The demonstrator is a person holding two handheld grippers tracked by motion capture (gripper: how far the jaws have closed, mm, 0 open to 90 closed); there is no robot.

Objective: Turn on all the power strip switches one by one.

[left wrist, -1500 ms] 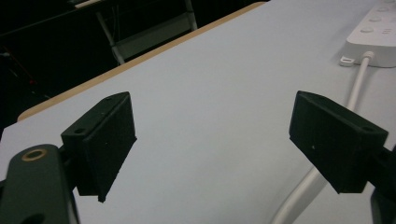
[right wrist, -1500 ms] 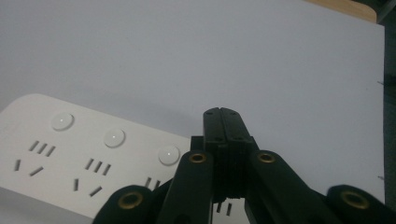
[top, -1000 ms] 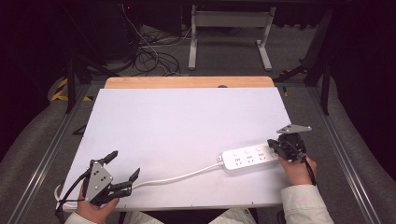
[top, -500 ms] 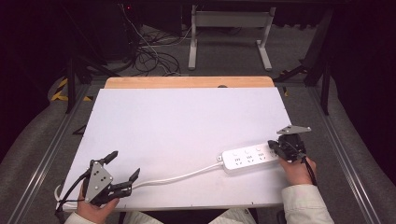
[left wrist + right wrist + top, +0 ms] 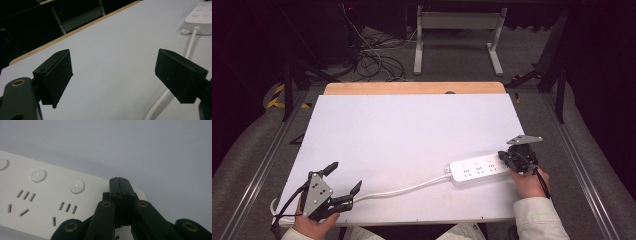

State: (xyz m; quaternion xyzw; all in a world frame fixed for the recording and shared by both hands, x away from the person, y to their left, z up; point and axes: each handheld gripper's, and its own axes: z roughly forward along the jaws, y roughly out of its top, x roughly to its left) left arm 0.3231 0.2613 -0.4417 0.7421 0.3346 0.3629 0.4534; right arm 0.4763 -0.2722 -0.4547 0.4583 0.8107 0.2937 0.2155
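Power strip, white, lies near the right front of the white bench, its cord running left toward the left tool, whose jaws stand spread and empty above the bench. Nothing has shifted over the past second, so the right tool, jaws pressed together, seems to be pausing on the strip's right end, perhaps pressing there. Right gripper view adds round buttons and socket slots beside the closed tip.
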